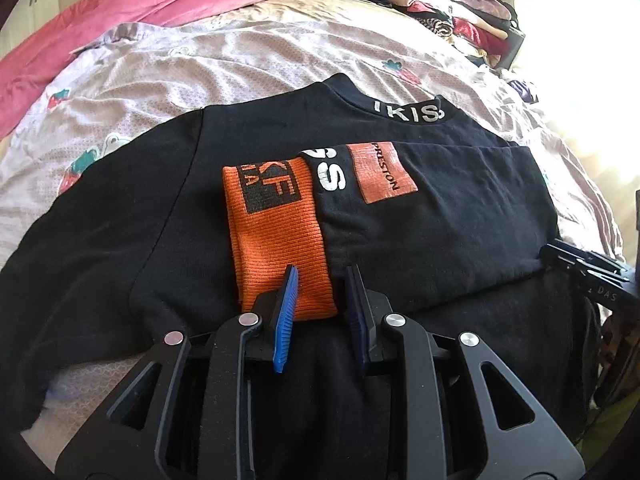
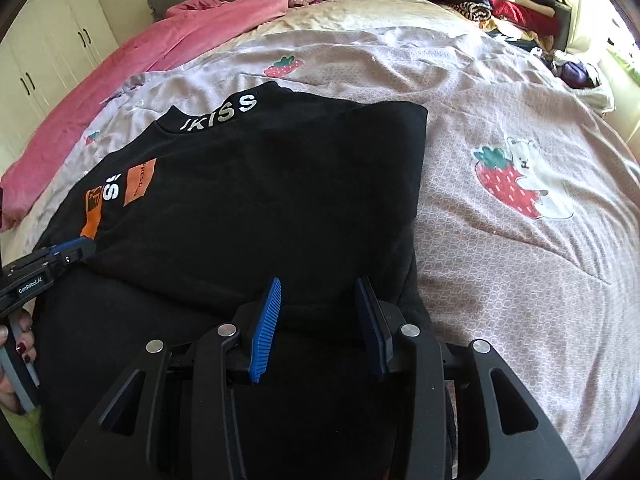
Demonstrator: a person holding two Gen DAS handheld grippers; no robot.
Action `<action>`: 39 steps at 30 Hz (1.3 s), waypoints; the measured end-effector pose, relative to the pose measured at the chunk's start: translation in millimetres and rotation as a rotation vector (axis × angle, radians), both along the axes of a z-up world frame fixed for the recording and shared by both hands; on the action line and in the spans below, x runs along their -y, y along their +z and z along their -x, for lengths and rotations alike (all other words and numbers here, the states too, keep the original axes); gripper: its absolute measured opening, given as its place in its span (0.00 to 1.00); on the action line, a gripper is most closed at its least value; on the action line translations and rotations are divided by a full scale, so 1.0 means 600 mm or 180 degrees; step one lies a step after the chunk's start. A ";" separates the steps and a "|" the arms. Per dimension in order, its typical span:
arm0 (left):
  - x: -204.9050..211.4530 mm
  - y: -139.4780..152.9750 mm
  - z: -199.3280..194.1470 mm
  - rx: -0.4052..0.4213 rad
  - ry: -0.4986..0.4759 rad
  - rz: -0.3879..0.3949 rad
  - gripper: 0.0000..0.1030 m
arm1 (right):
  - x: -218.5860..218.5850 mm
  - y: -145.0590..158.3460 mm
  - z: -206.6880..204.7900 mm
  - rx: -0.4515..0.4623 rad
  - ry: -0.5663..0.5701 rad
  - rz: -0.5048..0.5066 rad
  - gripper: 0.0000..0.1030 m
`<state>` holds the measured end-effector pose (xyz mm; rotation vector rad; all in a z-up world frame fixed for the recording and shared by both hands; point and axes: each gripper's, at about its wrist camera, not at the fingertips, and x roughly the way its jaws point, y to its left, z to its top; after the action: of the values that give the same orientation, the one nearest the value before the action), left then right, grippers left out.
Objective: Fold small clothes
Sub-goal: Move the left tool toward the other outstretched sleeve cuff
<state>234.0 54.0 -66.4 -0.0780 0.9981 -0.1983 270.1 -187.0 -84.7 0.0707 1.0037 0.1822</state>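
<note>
Now both grippers, left (image 1: 322, 280) and right (image 2: 320, 294), hover with fingers spread, gripping nothing, over the black sweatshirt (image 1: 460, 208) on the bed (image 2: 520, 260).

The sweatshirt (image 1: 440, 208) lies flat on the bed (image 2: 500, 280), one sleeve (image 1: 276, 236) folded across its chest — piled clothes (image 1: 452, 4) behind it, blanket (image 1: 132, 12) far left.

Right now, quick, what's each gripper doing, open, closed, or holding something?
Left gripper: open, nothing gripped, over the orange cuff of the black shirt.
Right gripper: open, nothing gripped, above the shirt's folded edge.
</note>
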 end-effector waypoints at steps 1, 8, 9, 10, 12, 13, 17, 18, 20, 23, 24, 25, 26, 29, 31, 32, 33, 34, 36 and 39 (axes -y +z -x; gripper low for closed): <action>0.001 0.000 0.001 0.0012 0.0008 -0.0010 0.17 | -0.003 0.002 0.002 0.0005 0.0004 0.0021 0.37; 0.007 0.006 0.016 0.0098 -0.0058 -0.0151 0.20 | 0.000 0.026 0.029 0.0117 -0.0019 -0.0127 0.46; 0.005 0.007 0.018 0.0102 -0.0056 -0.0138 0.21 | 0.000 0.029 0.031 0.0128 -0.0021 -0.0133 0.46; 0.005 0.009 0.020 0.0103 -0.0059 -0.0142 0.23 | -0.001 0.033 0.034 0.0147 -0.0022 -0.0136 0.47; 0.006 0.010 0.025 0.0095 -0.0089 -0.0173 0.29 | -0.002 0.043 0.041 0.0208 -0.0012 -0.0129 0.48; 0.007 0.011 0.028 0.0097 -0.0098 -0.0196 0.30 | -0.003 0.049 0.045 0.0248 -0.0007 -0.0101 0.50; 0.013 0.011 0.041 0.0076 -0.0125 -0.0235 0.36 | -0.007 0.065 0.057 0.0356 0.0002 -0.0105 0.54; 0.012 0.012 0.045 0.0064 -0.0121 -0.0239 0.37 | -0.008 0.067 0.060 0.0368 0.0008 -0.0108 0.54; 0.010 0.013 0.050 0.0042 -0.0102 -0.0217 0.37 | -0.012 0.073 0.064 0.0390 0.0034 -0.0126 0.54; 0.002 0.025 0.060 0.0079 -0.0069 -0.0171 0.38 | -0.021 0.083 0.073 0.0443 0.0068 -0.0149 0.56; -0.002 0.030 0.064 0.0098 -0.0051 -0.0148 0.46 | -0.026 0.087 0.077 0.0469 0.0085 -0.0150 0.61; -0.007 0.036 0.068 0.0121 -0.0031 -0.0127 0.50 | -0.030 0.091 0.080 0.0487 0.0097 -0.0143 0.61; -0.010 0.041 0.070 0.0140 -0.0018 -0.0114 0.52 | -0.034 0.094 0.081 0.0497 0.0112 -0.0143 0.61; -0.026 0.061 0.083 0.0218 0.0054 -0.0085 0.53 | -0.049 0.106 0.088 0.0550 0.0174 -0.0145 0.61; -0.039 0.077 0.092 0.0288 0.0083 -0.0050 0.53 | -0.061 0.116 0.092 0.0601 0.0212 -0.0144 0.61; -0.043 0.081 0.095 0.0306 0.0100 -0.0049 0.53 | -0.068 0.122 0.094 0.0622 0.0234 -0.0136 0.61; -0.049 0.088 0.099 0.0333 0.0133 -0.0054 0.58 | -0.074 0.126 0.095 0.0637 0.0255 -0.0135 0.66; -0.055 0.093 0.103 0.0352 0.0164 -0.0069 0.62 | -0.077 0.129 0.096 0.0660 0.0268 -0.0135 0.72; -0.068 0.103 0.112 0.0397 0.0230 -0.0082 0.67 | -0.091 0.138 0.100 0.0721 0.0310 -0.0122 0.74; -0.089 0.113 0.121 0.0423 0.0303 -0.0065 0.73 | -0.109 0.148 0.102 0.0756 0.0392 -0.0125 0.74</action>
<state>161.2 107.3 1.4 -0.0924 0.8617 -0.1047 208.7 -121.5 4.4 0.0222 0.7679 0.3158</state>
